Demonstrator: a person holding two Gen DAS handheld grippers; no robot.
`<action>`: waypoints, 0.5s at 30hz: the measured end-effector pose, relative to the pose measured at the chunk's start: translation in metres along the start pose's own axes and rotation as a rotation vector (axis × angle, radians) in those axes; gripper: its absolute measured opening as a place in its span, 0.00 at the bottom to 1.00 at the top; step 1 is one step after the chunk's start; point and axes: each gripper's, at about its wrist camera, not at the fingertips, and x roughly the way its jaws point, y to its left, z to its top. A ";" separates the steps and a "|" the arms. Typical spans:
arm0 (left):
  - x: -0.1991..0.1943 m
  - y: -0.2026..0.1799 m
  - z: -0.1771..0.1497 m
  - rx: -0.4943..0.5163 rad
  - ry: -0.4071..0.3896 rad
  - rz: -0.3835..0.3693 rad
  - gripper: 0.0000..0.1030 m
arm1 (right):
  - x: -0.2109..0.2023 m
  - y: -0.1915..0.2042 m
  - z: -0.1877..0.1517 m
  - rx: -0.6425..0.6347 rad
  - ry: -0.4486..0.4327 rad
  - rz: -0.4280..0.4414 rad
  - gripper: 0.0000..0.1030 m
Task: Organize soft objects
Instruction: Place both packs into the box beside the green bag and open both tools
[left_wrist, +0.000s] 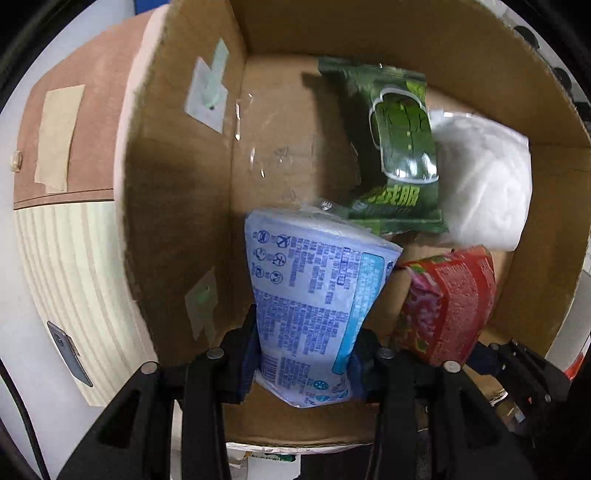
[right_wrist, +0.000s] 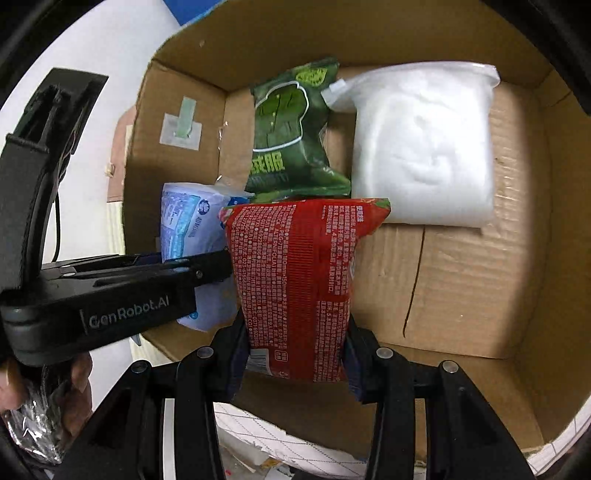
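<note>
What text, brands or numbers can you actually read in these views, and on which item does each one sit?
"GenRobot.AI": white lettering on the side of the left hand-held gripper.
Red pack, held in the right hand-held gripper: dense white print, too small to read.
Blue pack: blue print and round pictograms, blurred, unreadable.
Green pack: large light green characters, not clear enough to quote.
White bag: no text visible.

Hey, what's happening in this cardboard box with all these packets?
A person is packing soft packets into a cardboard box, with a handheld claw in each hand. The left claw grips a pale blue packet, and the right claw grips a red packet; both are held over the near side of the box. A green packet and a white pouch already lie inside, toward the far wall.
</note>
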 end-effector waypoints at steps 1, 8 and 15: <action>0.002 0.000 0.000 0.004 0.009 0.002 0.44 | 0.003 0.002 0.004 -0.008 0.007 -0.009 0.45; -0.015 -0.005 -0.010 -0.007 -0.039 -0.004 0.88 | 0.018 0.017 0.012 -0.052 0.050 -0.095 1.00; -0.046 -0.011 -0.035 -0.009 -0.128 0.004 0.92 | -0.021 0.015 0.003 -0.053 -0.009 -0.168 1.00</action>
